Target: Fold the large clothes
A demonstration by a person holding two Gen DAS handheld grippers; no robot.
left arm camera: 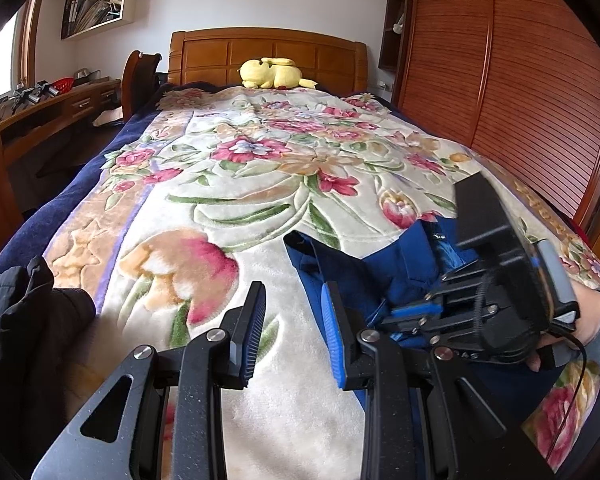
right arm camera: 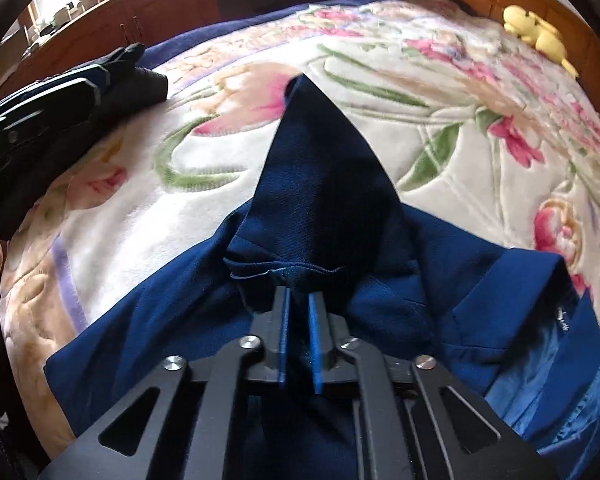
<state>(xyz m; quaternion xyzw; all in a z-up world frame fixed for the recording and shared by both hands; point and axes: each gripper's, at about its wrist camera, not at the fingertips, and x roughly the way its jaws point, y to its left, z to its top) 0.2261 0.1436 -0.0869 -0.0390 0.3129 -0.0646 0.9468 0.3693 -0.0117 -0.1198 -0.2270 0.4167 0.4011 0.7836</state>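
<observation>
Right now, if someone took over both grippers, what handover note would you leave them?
Right gripper: shut on a bunched fold of the blue garment.
Left gripper: open, empty, above the floral blanket beside the garment.
Black jacket lies crumpled at the bed's edge, untouched.
Done: the first pinch only.
Left: spread and fold the blue garment, then the jacket.

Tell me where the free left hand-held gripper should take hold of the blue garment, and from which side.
Probably the flat hem corner of the blue garment, nearest the left hand-held gripper: a thin, free edge on the floral blanket. Come in low from the open blanket side, since the right hand-held gripper already pinches the bunched middle.
</observation>
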